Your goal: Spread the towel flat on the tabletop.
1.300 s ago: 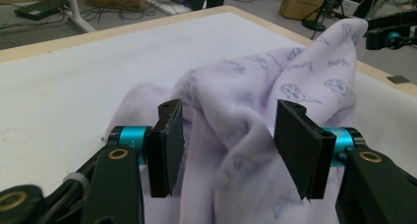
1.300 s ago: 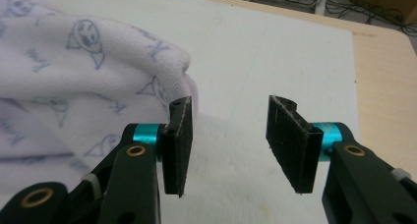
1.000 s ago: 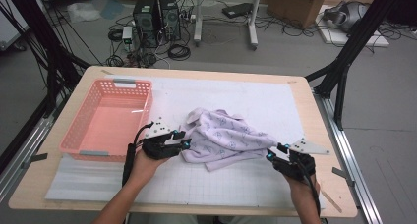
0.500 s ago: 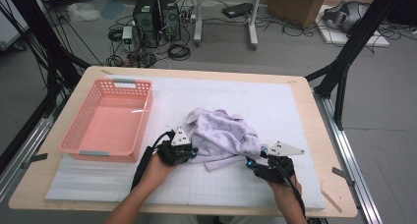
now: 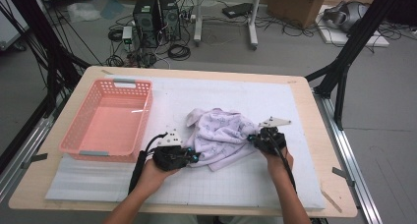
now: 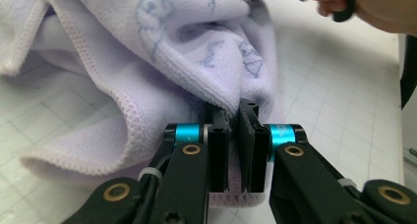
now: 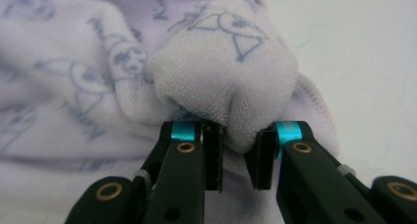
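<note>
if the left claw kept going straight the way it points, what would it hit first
The lavender towel: the left claw is already shut on a fold of it, and more bunched cloth lies straight ahead. Beyond that, probably the right claw.

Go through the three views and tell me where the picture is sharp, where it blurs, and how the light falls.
High view: even, soft overhead light, mild softness throughout, faint shadows under the towel. Left gripper view: the left gripper and nearest fold are sharp, the far hand top right blurs. Right gripper view: the right gripper and pinched bunch are crisp, the printed cloth behind goes soft; no glare.
</note>
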